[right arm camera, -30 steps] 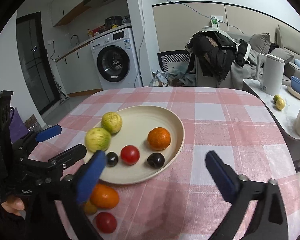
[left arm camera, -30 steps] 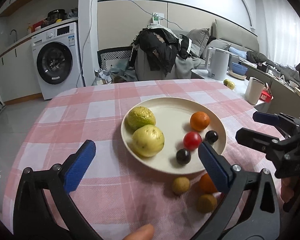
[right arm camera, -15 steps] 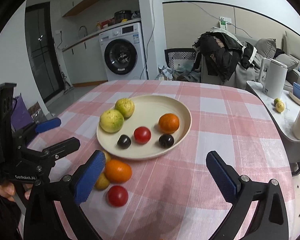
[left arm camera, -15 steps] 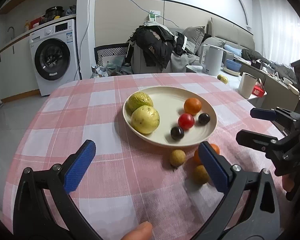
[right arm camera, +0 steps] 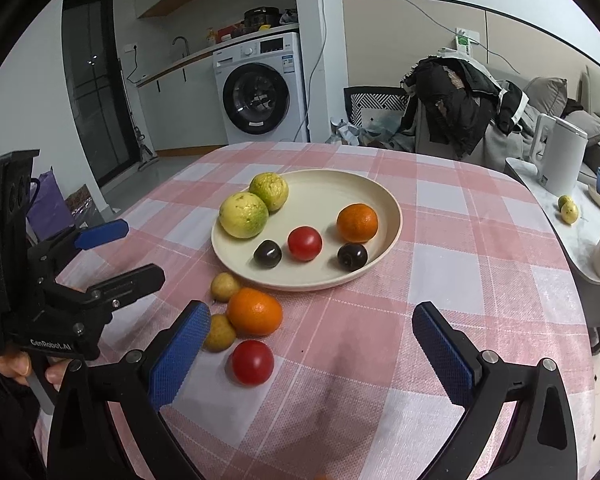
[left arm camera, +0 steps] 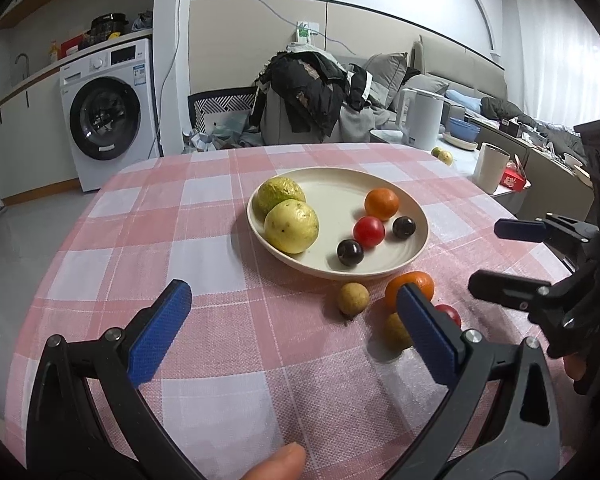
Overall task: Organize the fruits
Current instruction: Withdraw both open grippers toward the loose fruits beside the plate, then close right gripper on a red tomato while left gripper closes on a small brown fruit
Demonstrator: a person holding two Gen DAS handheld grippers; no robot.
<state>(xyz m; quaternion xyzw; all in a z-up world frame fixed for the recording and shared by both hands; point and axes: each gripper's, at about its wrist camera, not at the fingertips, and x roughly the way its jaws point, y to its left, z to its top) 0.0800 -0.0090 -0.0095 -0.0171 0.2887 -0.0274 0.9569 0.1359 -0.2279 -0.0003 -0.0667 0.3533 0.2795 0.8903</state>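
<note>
Both grippers farther back from the plate [right arm camera: 392, 216], fingers [right arm camera: 176, 356] wide apart, loose tomato [right arm camera: 252, 361] between right ones.

I count 1 plate [right arm camera: 388, 236] holding 2 guavas [right arm camera: 244, 215], 1 orange [right arm camera: 357, 223], 1 tomato [right arm camera: 305, 243] and 2 dark plums [right arm camera: 267, 254]. Loose on the bench: 1 more orange [right arm camera: 254, 311], 1 more tomato [right arm camera: 253, 362], 2 longans [right arm camera: 225, 286].

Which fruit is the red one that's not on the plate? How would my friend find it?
Find the cream plate on the pink checked tablecloth. Four loose fruits sit on the cloth by its near rim. Pick the red tomato, farthest from the plate, beside an orange and two small tan fruits.
</note>
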